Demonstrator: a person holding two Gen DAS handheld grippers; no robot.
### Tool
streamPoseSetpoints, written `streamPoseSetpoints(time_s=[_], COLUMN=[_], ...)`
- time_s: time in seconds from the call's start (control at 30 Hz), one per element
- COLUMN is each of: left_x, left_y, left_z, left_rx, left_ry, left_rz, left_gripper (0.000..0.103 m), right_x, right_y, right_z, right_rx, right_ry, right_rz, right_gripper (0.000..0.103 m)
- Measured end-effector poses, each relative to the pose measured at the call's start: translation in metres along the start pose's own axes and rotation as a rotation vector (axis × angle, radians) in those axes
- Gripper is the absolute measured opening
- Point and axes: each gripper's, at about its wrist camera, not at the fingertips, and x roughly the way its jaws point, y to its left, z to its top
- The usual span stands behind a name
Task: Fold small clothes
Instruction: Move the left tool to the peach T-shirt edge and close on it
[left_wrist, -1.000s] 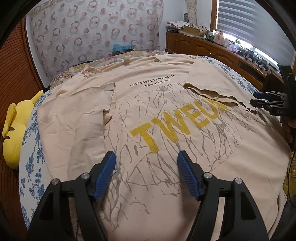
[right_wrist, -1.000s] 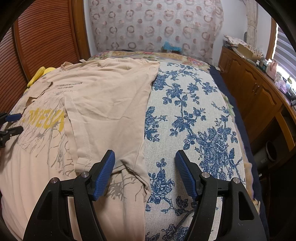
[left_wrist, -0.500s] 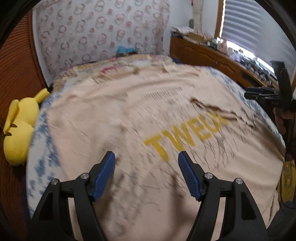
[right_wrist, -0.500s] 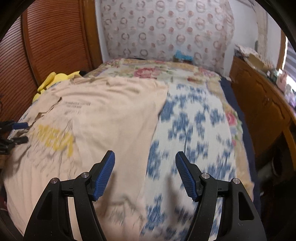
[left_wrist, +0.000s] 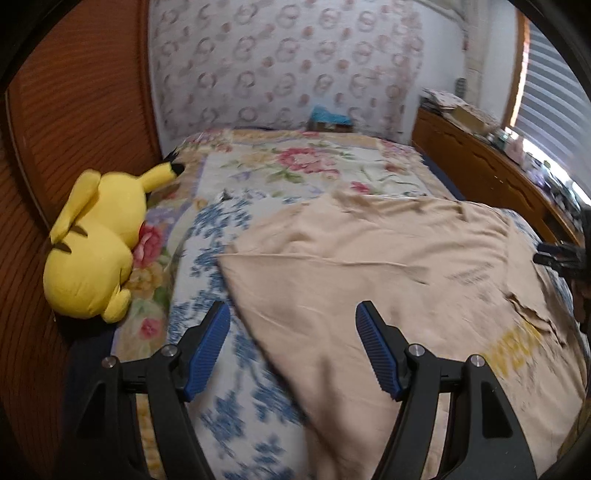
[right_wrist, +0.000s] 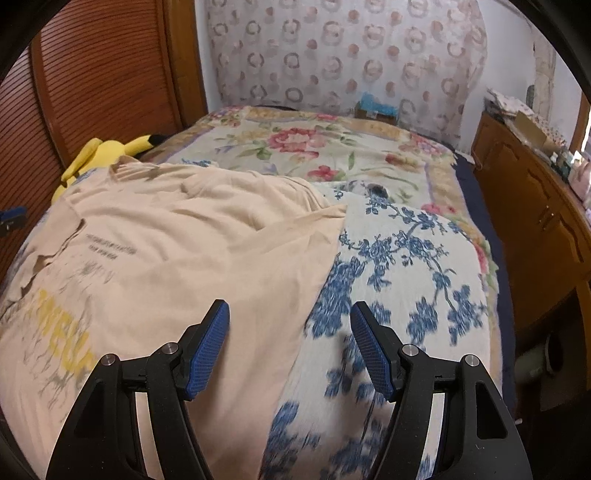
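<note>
A beige T-shirt (left_wrist: 388, 266) (right_wrist: 177, 258) with yellow lettering lies spread on the bed, both sleeves folded inward. My left gripper (left_wrist: 291, 332) hangs open above the shirt's left edge, nothing between its blue pads. My right gripper (right_wrist: 290, 328) is open too, over the shirt's right edge where it meets the blue-flowered cover. The right gripper's tips (left_wrist: 554, 258) show at the right border of the left wrist view. A blue bit of the left gripper (right_wrist: 13, 218) shows at the left border of the right wrist view.
A yellow plush toy (left_wrist: 96, 243) (right_wrist: 107, 151) lies at the bed's left side against a wooden slatted door (left_wrist: 74, 129). A flowered cover (right_wrist: 406, 266) spans the bed. A wooden dresser (right_wrist: 535, 221) runs along the right. A patterned curtain (right_wrist: 332, 55) hangs behind.
Both grippers have moved outward from the shirt's middle, the left toward the left edge and the right toward the right edge. Both views now look farther up the bed. Jaws stayed open.
</note>
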Motion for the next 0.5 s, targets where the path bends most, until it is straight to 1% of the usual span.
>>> streamPoseSetpoints(time_s=[0.07,0.2,0.33,0.5], left_x=[0.013,0.029,0.041,0.052], left_y=[0.012,0.025,0.032,0.036], left_z=[0.003,0.007,0.015,0.022], left_rx=[-0.026,-0.045,-0.053,-0.062], left_ry=[0.02,0.045,0.063,0.086], left_rz=[-0.003,-0.004,-0.004,0.0], left_gripper=[0.07,0.065,0.064,0.064], right_x=[0.008,0.02,0.03,0.038], right_y=[-0.005,-0.012,-0.015,-0.016], right_z=[0.006,0.018,0.032,0.04], right_rx=[0.008,0.016,0.007,-0.007], right_ry=[0.014,0.026,0.034,0.028], right_rz=[-0.002,0.0,0.002,-0.011], right_gripper=[0.07,0.07,0.07,0.07])
